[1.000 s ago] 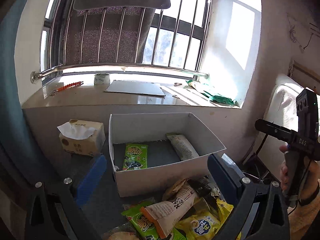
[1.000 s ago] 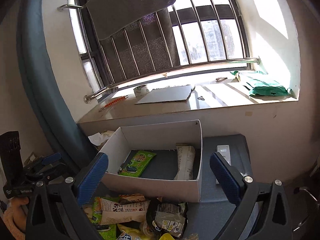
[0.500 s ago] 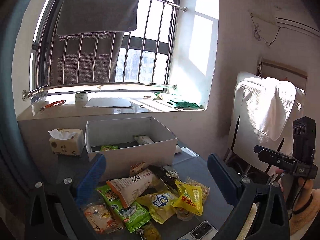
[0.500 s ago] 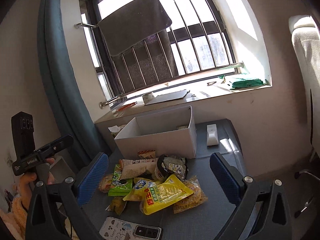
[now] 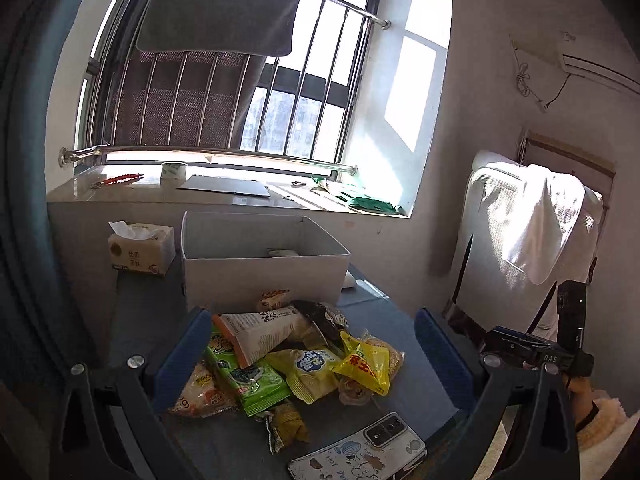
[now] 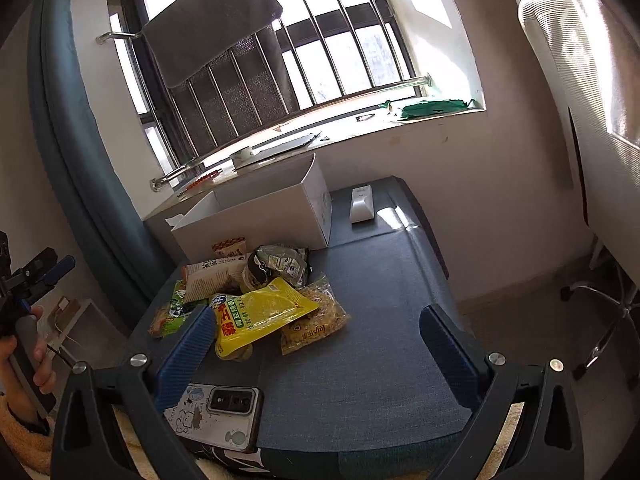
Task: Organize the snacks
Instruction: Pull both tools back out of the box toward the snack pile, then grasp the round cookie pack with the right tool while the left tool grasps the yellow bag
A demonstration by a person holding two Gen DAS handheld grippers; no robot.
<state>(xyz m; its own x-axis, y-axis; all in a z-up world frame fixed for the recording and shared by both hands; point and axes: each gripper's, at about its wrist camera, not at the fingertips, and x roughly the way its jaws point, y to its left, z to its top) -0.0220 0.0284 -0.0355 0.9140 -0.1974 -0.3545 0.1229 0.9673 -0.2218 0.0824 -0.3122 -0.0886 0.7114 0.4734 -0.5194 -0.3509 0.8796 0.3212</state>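
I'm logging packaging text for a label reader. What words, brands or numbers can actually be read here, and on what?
"DAS": on the black handheld gripper at the right edge of the left wrist view.
"HOT": on the white cartoon phone case.
Yellow snack pouch: large red Chinese characters, too distorted to transcribe.
Beige tissue box: print too small.
Other snack wrappers: print blurred.

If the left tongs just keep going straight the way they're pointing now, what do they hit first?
Most likely the snack pile: the open left tongs frame it, and the green packet and cream tube packet lie nearest. The white box stands behind. Depth is uncertain.
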